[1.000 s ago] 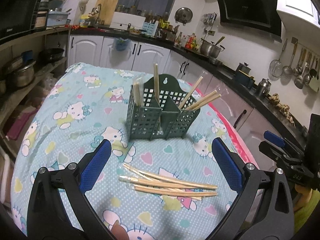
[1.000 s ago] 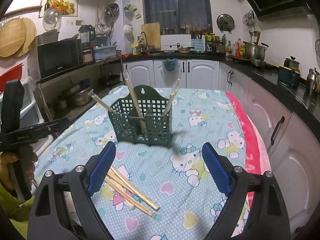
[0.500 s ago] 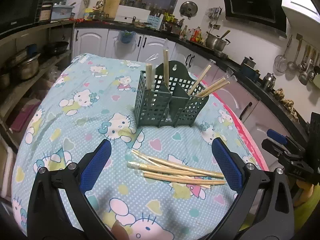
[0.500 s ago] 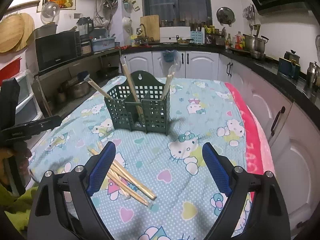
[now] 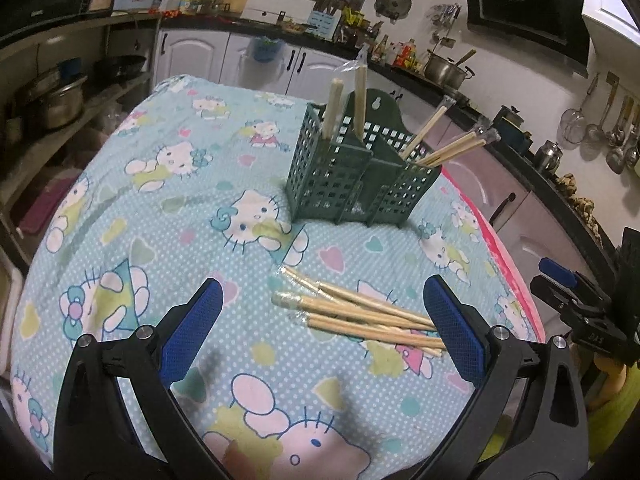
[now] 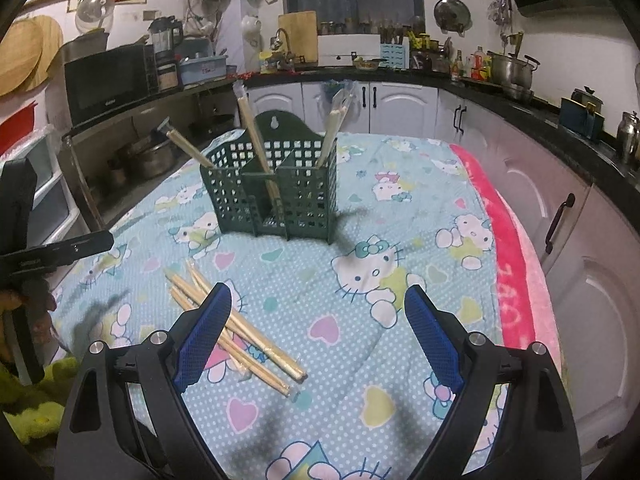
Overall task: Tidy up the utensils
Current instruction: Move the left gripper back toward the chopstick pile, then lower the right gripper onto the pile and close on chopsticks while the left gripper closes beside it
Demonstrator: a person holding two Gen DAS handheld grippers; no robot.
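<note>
On the table, over a pale blue cartoon-cat cloth [image 5: 168, 208], both grippers hang with their blue-padded fingers spread wide and nothing held. Seen from its own camera, the left gripper [image 5: 320, 328] has a loose bundle of wooden chopsticks [image 5: 360, 316] lying on the cloth between its fingers — the far ends of the sticks run up against or pass behind the right-hand finger [image 5: 452, 328], and whether they touch it I cannot tell; the other finger is apart from them. Seen from the right camera, the right gripper [image 6: 316, 336] sits beside that same bundle, whose sticks pass behind one finger [image 6: 204, 336], while bare cloth lies between the fingers. Farther back on the cloth stands a green slotted utensil holder [image 5: 360, 184] — several chopsticks already stand upright or lean in its compartments.
</note>
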